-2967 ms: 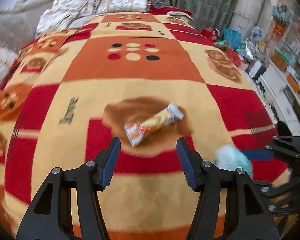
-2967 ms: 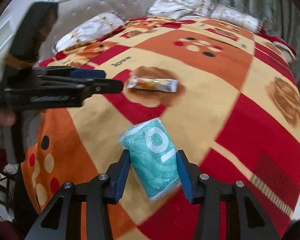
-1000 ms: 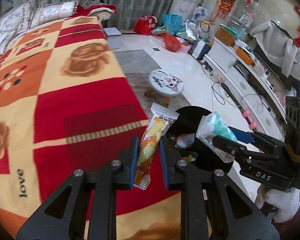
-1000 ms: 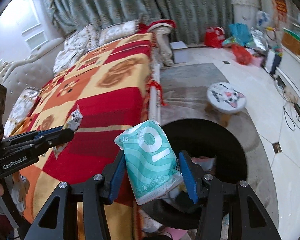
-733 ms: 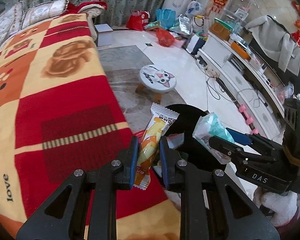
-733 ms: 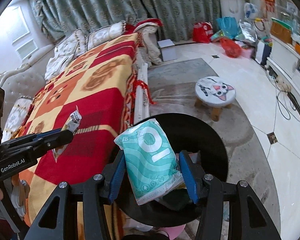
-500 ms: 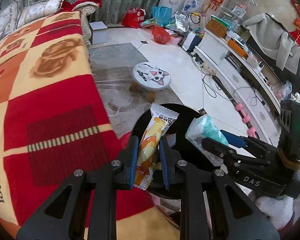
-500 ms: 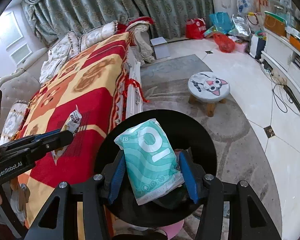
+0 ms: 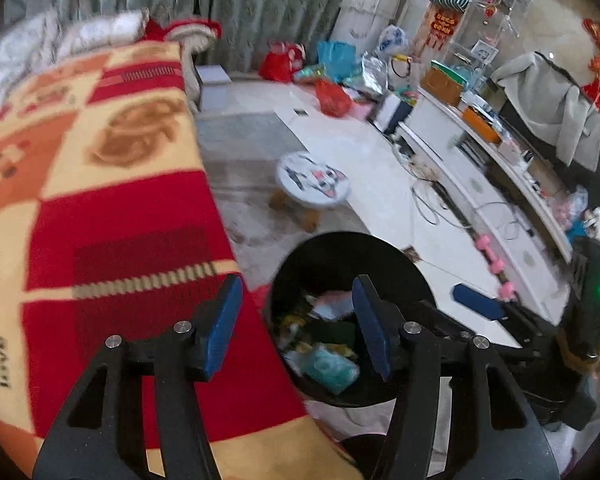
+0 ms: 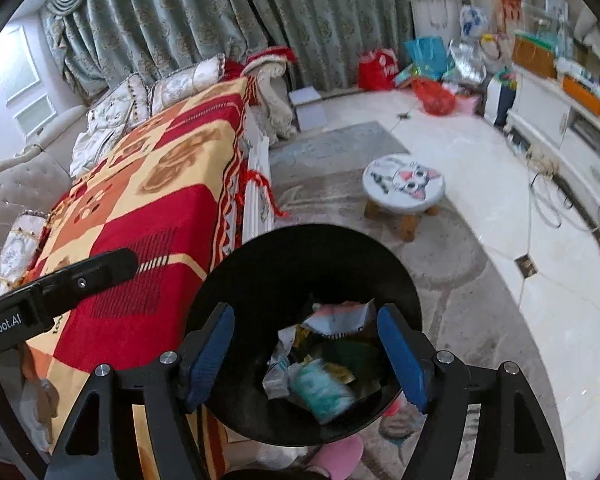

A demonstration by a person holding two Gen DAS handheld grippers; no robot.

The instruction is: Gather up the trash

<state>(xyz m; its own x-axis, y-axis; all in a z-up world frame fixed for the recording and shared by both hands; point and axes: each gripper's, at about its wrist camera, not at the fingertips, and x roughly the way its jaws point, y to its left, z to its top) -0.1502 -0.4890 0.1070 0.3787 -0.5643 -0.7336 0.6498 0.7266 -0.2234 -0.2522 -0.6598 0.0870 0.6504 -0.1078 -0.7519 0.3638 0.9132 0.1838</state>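
Observation:
A black round trash bin (image 9: 324,252) stands on the floor beside the bed and also shows in the right wrist view (image 10: 300,256). The teal tissue pack (image 10: 320,390) lies inside it among several wrappers, and shows in the left wrist view (image 9: 328,368) too. My left gripper (image 9: 296,320) is open and empty above the bin's left rim. My right gripper (image 10: 304,350) is open and empty directly above the bin. The orange snack wrapper cannot be picked out among the trash.
The bed with a red, orange and yellow blanket (image 9: 100,200) lies left of the bin. A small cat-face stool (image 10: 404,184) stands beyond it. A white TV cabinet (image 9: 480,168) and bags (image 10: 428,92) line the far side. A pink slipper (image 10: 336,460) lies by the bin.
Both grippers have opened over the bin. The snack wrapper left the left gripper and the teal tissue pack dropped from the right gripper into the bin.

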